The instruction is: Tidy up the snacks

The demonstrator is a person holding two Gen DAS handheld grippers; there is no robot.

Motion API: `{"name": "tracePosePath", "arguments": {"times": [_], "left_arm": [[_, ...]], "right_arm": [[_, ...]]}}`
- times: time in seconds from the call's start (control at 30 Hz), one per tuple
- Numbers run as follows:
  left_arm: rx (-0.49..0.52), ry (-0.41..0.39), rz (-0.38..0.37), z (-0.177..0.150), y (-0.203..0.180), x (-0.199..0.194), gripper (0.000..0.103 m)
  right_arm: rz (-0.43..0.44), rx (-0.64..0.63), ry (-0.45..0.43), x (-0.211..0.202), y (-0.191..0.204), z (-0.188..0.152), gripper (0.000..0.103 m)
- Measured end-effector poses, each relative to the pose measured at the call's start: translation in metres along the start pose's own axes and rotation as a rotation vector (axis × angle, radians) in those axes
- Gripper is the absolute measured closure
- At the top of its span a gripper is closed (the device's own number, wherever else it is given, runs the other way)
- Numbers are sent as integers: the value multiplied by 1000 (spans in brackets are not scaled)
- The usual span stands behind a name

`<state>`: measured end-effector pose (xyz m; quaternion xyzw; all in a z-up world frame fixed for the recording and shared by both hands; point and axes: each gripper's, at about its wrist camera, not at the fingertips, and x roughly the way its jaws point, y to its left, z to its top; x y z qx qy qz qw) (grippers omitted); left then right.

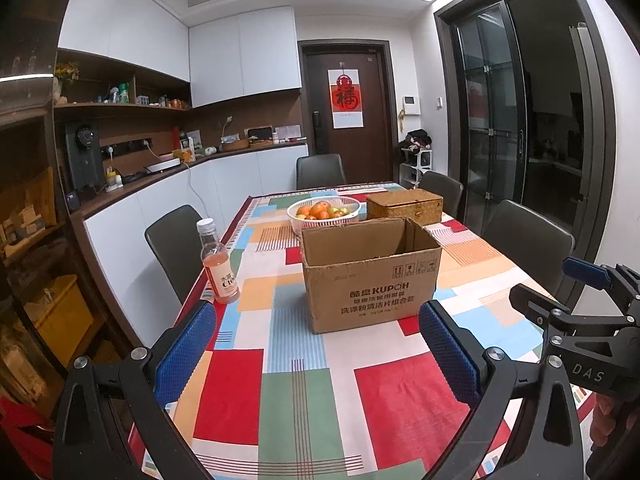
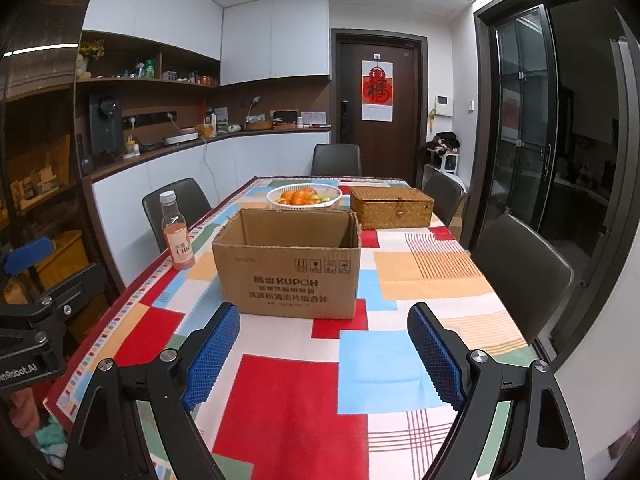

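Nearest the cams, both grippers are hovering low over the near end of the table (image 2: 420, 276) w/ its colour-block cloth, nothing between the fingers: left gripper (image 1: 318, 350) is sitting w/ jaws wide apart and empty, right gripper (image 2: 324, 354) likewise spread wide, holding nothing. Just beyond them, the open cardboard box (image 2: 286, 264) is standing upright mid-table, flaps up; what shows of its inside looks empty, though the bottom is hidden. To its left, near the table edge, a bottle (image 1: 219, 262) of pink drink w/ white cap is standing upright, apart from the box – prob. the only loose item to be tidied, as I'm judging it. Further back, a white fruit basket (image 1: 324, 210) w/ oranges is sitting behind the box, and a closed wicker box (image 2: 392, 206) beside it to the right. Chairs and kitchen counter are lying beyond. Risks as I'm reading them: bottle is tall, narrow and close to the edge, so a sideways nudge from a finger during approach could be tipping it off the table; smooth round body may be slipping if gripped high near the cap; the light box could be sliding on the cloth if bumped while lowering sth in.
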<state>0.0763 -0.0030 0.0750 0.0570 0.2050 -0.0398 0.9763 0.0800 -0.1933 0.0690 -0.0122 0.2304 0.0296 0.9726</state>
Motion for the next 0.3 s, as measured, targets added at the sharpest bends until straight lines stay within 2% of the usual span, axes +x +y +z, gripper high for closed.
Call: {"name": "tracePosePath", "arguments": {"times": [0.3], "left_arm": [[-11, 0, 11, -3, 4, 3, 0]], "right_arm": [[1, -8, 4, 0, 2, 1, 16]]}}
